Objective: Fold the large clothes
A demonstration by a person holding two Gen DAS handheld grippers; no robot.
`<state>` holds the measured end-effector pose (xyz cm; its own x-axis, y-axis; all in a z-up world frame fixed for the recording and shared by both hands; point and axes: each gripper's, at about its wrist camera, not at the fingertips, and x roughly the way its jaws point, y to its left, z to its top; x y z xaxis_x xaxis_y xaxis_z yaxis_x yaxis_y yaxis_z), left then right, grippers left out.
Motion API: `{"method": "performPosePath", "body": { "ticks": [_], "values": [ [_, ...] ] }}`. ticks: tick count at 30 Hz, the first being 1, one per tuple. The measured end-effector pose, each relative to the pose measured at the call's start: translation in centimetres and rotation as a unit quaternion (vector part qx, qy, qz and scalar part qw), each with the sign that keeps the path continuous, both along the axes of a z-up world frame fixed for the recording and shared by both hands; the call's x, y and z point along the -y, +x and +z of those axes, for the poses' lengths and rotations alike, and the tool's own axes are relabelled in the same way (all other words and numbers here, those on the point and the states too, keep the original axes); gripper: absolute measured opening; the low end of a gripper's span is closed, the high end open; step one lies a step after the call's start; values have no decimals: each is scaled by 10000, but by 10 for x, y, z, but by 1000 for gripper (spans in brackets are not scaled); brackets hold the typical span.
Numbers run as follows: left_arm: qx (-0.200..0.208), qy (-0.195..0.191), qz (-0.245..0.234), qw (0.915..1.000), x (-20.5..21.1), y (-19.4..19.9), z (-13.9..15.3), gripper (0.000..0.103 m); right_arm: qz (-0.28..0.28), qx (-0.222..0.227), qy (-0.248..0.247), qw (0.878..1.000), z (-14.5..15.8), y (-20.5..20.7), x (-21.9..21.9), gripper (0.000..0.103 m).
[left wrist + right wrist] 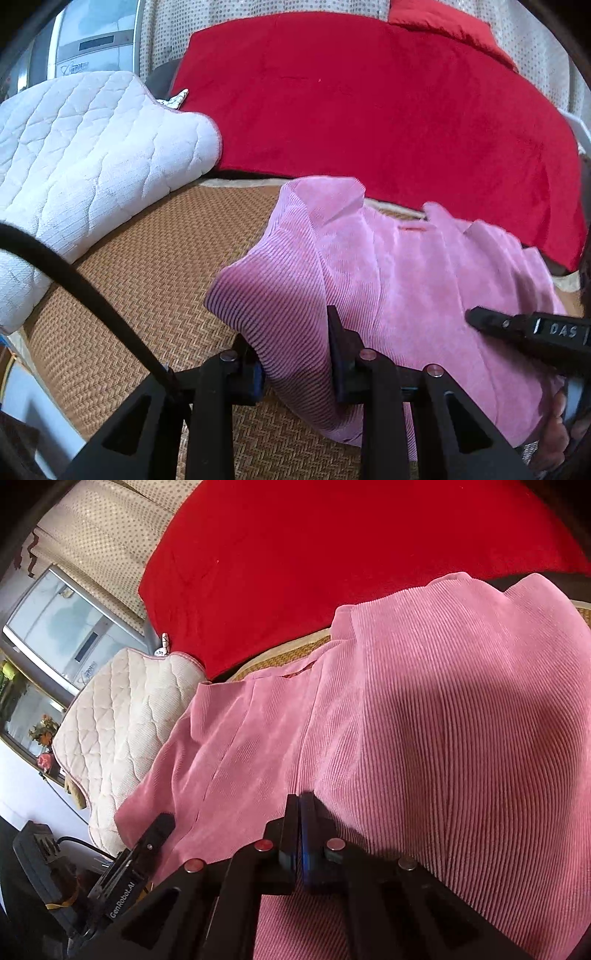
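Observation:
A pink corduroy garment [406,266] lies crumpled on a woven straw mat [147,280]. My left gripper [291,332] is shut on a thick fold at the garment's left edge, with cloth bulging between its black fingers. My right gripper [300,797] has its fingers pressed together, their tips buried in the pink garment [424,709], pinching a thin layer. In the left wrist view the right gripper [471,316] comes in from the right and lies on the cloth. The left gripper [162,823] shows at the lower left of the right wrist view.
A red blanket [369,103] covers the surface behind the garment. A white quilted pad [92,155] lies on the left, partly over the mat. A grey appliance [92,40] stands at the far left. A black cable [74,280] crosses the lower left.

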<state>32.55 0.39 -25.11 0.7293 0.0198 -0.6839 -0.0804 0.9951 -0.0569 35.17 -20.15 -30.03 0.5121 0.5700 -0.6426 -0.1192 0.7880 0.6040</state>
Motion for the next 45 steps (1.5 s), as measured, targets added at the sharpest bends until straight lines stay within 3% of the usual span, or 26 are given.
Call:
{"method": "performPosePath", "body": {
  "ticks": [8,19,21,23,26,27,29,32,40,43,45],
  "values": [
    [-277,219,14,9994,5,-3,-4,29,26,-7,-5,10000,0,1,0,2],
    [-342,200,17,9992,5,-3,-5,31,63,-33,-12,10000,0,2,1,2],
    [-347,-21,9,9994,0,0,-6,35,63,-32,-22,10000,0,2,1,2],
    [-419,-417,-34,9982,-8,6,-10,53,64,-23,-25,10000,0,2,0,2],
    [-502,-992,-52,9938,-19,13,-17,54,66,7,-26,10000,0,1,0,2],
    [-458,-1134,-56,9925,-22,13,-18,52,65,19,-40,10000,0,0,0,2],
    [-395,-1276,-41,9910,-25,13,-17,36,59,29,-57,10000,0,0,-1,2],
    [-241,-1442,-75,9892,-28,9,-12,29,60,-14,-22,10000,0,2,-1,2],
    [210,-762,-419,9960,-9,-5,12,25,-22,148,-57,9999,17,-7,-1,6],
    [442,-467,-686,9956,4,-12,29,24,-19,-17,21,10000,-1,-3,2,3],
    [572,-315,-906,9937,16,-20,43,24,79,-95,213,9997,3,-4,10,2]
  ]
}}
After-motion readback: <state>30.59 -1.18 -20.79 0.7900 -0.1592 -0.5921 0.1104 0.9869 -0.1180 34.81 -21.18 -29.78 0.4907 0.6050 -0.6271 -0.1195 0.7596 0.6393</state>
